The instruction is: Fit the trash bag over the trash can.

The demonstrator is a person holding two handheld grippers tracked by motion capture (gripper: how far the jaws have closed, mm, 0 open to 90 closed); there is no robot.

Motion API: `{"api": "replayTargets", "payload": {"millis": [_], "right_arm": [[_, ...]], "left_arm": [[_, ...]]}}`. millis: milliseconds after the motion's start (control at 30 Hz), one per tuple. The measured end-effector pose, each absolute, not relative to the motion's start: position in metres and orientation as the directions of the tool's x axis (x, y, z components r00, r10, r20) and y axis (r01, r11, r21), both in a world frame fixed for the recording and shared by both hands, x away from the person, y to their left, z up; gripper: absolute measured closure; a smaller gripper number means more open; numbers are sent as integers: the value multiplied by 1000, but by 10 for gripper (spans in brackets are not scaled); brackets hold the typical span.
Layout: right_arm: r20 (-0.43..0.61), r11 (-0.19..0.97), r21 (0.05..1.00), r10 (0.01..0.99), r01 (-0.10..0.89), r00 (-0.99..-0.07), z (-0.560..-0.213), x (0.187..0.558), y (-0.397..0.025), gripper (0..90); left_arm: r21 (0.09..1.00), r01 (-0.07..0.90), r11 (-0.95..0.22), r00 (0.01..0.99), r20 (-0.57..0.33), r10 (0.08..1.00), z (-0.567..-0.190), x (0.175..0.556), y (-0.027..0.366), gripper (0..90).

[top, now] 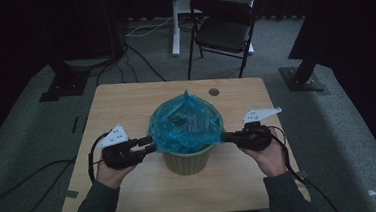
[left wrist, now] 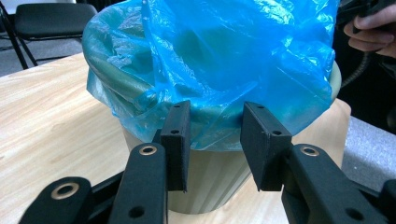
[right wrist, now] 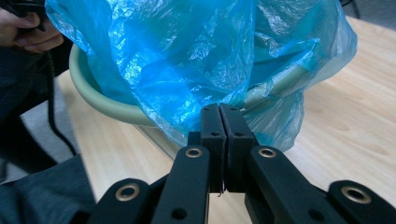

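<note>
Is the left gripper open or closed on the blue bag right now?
Open. The left gripper has its jaws spread apart at the blue bag edge folded over the green bin rim, with plastic visible between them.

Black folding chair (top: 223, 26) behind table (top: 126, 105).

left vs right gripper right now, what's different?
Left gripper: jaws apart, on either side of the blue bag's hanging edge at the bin rim, not closed on it. Right gripper: jaws pressed together at the bag's edge, seemingly pinching the plastic. In the high view the left sits at the bin's left side, the right at its right side. Both are level with the rim, pointing inward.
</note>
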State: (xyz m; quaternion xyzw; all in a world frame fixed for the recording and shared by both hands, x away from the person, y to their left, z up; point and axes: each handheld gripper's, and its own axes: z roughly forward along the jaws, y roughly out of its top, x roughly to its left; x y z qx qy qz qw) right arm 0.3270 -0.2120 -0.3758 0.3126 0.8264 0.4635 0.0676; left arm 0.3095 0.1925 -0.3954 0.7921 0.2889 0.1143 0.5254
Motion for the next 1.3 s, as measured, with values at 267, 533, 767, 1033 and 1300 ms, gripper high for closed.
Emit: {"api": "replayTargets", "payload": {"millis": [267, 533, 767, 1033, 1300], "right_arm": [[176, 331, 828, 613, 452, -770, -380, 338, -211, 888], [196, 349, 815, 585, 463, -787, -390, 335, -212, 884], [135, 391, 803, 616, 450, -776, -387, 339, -204, 833], [128, 371, 816, 631, 442, -765, -382, 333, -211, 652], [153, 306, 848, 641, 433, -753, -362, 335, -215, 494]], "left_arm": [[900, 364, -238, 800, -172, 575, -400, 330, 194, 709], [882, 358, -306, 824, -144, 548, -409, 324, 184, 883], [875, 350, -334, 825, -119, 552, -410, 330, 172, 855], [888, 340, -311, 815, -112, 569, -405, 323, 186, 724], [914, 301, -272, 817, -101, 568, -386, 317, 199, 615]]}}
